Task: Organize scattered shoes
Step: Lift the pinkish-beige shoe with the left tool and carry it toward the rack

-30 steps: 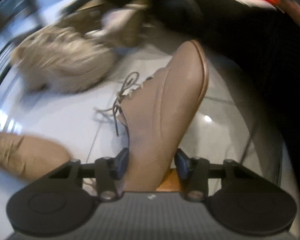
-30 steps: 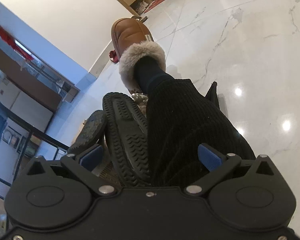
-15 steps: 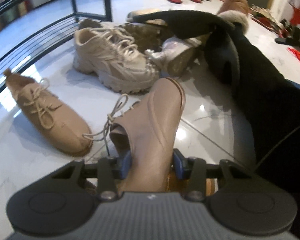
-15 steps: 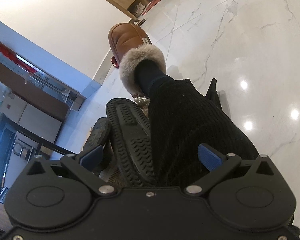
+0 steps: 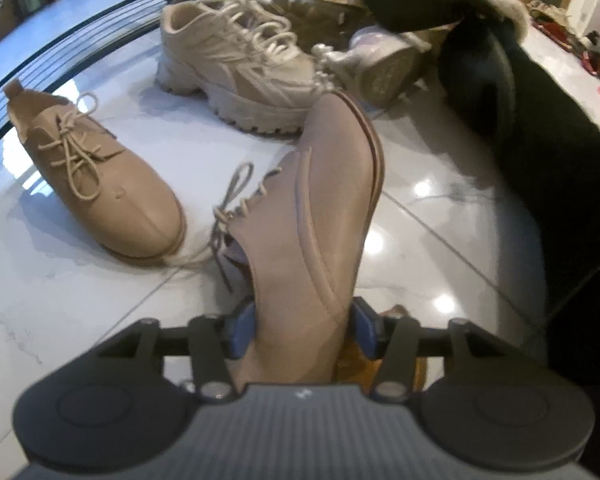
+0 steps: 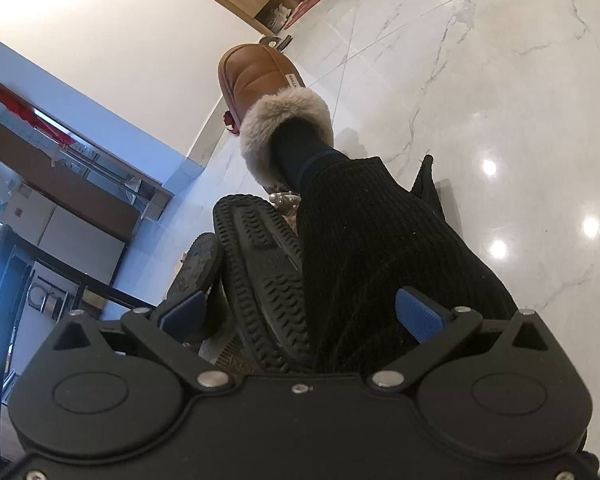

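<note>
My left hand-held gripper point(image 5: 304, 330) grasps a tan lace-up shoe point(image 5: 312, 232) by its heel end, lifted over the marble floor point(image 5: 60, 280). Its mate point(image 5: 96, 184) lies just to the left, near a black rack point(image 5: 72, 24). My right hand-held gripper point(image 6: 300, 312) hangs released over a black sole point(image 6: 268, 280). A cream sneaker point(image 5: 236, 56) and other shoes lie piled farther off; I judge the sorting barely begun.

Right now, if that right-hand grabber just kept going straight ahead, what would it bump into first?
Probably the black ridged shoe sole lying between the right gripper's open fingers, with the person's black-trousered leg right beside it. Depth is unclear, so which comes first is uncertain.
</note>
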Available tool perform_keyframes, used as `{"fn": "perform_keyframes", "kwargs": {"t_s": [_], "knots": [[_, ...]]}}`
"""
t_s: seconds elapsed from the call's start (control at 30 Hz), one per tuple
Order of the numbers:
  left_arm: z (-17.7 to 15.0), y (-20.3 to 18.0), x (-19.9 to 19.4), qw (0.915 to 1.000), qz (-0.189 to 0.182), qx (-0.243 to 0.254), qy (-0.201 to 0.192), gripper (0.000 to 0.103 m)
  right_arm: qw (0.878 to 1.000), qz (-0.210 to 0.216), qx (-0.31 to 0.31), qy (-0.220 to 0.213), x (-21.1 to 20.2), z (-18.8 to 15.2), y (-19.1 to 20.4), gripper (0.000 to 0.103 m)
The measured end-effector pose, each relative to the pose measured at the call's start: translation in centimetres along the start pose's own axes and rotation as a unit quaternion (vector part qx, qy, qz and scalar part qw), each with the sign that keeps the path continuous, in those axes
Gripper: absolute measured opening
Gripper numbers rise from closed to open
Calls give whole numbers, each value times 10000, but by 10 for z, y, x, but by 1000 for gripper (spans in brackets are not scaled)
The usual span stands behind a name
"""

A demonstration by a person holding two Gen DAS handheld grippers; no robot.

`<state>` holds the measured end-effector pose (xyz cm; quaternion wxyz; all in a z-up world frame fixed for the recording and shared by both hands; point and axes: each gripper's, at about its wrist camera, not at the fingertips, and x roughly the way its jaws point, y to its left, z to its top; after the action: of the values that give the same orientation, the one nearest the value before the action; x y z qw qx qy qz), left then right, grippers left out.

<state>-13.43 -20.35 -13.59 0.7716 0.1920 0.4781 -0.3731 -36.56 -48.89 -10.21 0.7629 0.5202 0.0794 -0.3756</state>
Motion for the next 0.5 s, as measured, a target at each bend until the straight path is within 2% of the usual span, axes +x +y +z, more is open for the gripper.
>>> {"fn": "perform_keyframes", "kwargs": {"t_s": [0.17, 0.23, 0.33, 0.5], "knots": [[5, 2, 17, 9998, -34, -187, 71, 52, 10000, -34, -57, 7, 1, 0, 2, 103], [5, 5, 21, 9992, -100, -369, 98, 49, 10000, -49, -86, 13, 1, 0, 3, 103], [2, 5, 18, 9991, -169, -370, 97, 42, 10000, -44, -81, 12, 1, 0, 3, 103], [1, -5, 1, 9990, 81, -426, 80, 37, 10000, -18, -40, 0, 1, -1, 3, 103]]}}
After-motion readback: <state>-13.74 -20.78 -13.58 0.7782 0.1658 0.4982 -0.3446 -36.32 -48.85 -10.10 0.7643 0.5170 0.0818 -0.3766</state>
